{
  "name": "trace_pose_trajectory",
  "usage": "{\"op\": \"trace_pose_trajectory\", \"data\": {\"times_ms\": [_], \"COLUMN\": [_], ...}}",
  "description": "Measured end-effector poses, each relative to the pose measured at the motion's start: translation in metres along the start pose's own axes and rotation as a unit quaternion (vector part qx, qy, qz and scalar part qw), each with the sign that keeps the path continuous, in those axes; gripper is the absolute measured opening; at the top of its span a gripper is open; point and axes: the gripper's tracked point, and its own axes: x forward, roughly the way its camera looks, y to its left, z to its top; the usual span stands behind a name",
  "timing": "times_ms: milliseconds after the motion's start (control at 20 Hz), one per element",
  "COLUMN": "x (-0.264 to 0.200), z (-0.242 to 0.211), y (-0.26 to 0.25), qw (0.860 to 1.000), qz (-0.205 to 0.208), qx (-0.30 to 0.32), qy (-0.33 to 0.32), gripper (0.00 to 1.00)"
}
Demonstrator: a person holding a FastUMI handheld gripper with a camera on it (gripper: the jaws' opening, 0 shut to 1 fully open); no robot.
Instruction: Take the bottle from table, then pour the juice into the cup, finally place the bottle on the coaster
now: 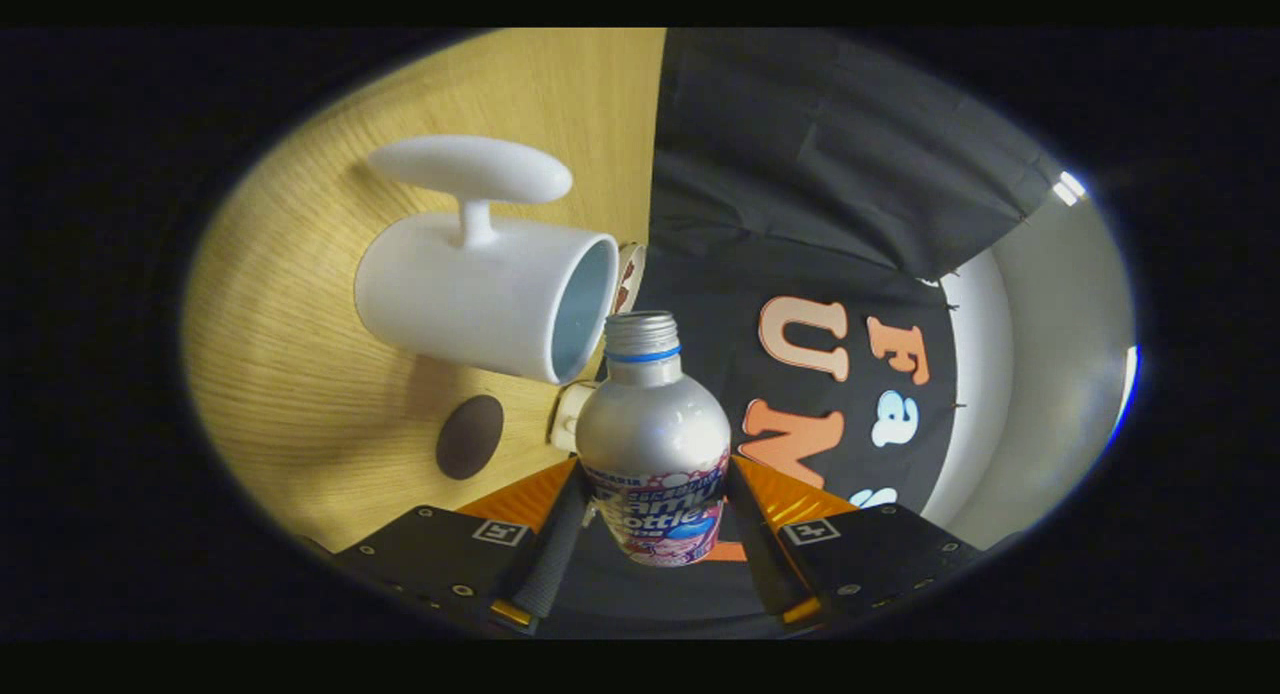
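A silver bottle with a blue neck ring and a printed label sits between my fingers, and my gripper is shut on its lower body. The bottle has no cap on and is tipped on its side relative to the wooden table. Its open mouth lies close beside the rim of the white cup. The cup stands on the table just beyond the fingers, its handle on the side away from the bottle. A dark round coaster lies flat on the table next to the cup, ahead of one finger.
A small white cap-like object rests on the table between the coaster and the bottle. A small patterned thing peeks out behind the cup's rim. The booth's black cloth wall rises right behind the table's edge.
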Motion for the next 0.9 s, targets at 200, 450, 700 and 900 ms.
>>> {"op": "trace_pose_trajectory", "data": {"times_ms": [200, 450, 700, 900], "x": [0.006, 0.015, 0.021, 0.028], "z": [-0.006, -0.025, -0.036, -0.034], "y": [-0.008, -0.03, -0.046, -0.044], "qw": [0.994, 0.967, 0.927, 0.867], "qz": [0.004, -0.006, -0.008, 0.013], "qx": [0.108, 0.255, 0.374, 0.498], "qy": [0.011, 0.028, 0.036, 0.026], "gripper": [0.77, 0.77, 0.78, 0.77]}}
